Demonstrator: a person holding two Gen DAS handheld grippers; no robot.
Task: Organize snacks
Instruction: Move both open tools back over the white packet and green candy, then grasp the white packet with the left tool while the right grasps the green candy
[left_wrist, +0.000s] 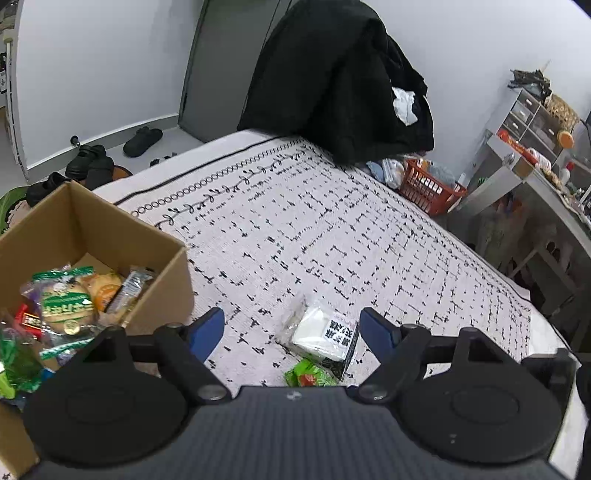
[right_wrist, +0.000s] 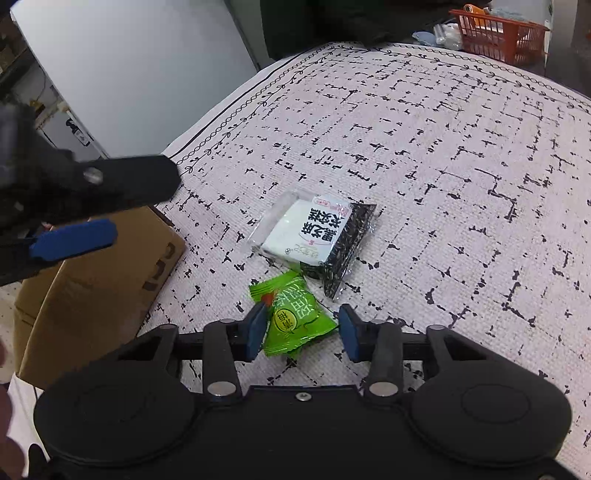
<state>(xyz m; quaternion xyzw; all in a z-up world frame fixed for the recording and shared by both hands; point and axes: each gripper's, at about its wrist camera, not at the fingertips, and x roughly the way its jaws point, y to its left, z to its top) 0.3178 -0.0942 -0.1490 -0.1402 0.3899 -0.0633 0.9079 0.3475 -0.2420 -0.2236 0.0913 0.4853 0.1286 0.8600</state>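
Right gripper (right_wrist: 302, 328) spread, blue pads straddling the small crinkly green foil candy packet (right_wrist: 295, 317) on the patterned cloth, lined up to pinch; left gripper (left_wrist: 291, 330) spread, empty, brown cardboard snack box (left_wrist: 92, 240) at its left.

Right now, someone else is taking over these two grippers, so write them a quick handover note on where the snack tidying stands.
Left gripper: open, empty, hovering beside the brown cardboard box.
Right gripper: open, jaws either side of the green candy packet, not closed on it.
Done: several wrapped snacks already lie in the box.
Left: the green packet and the white-and-black rice-cake packet, both loose on the patterned white cloth.
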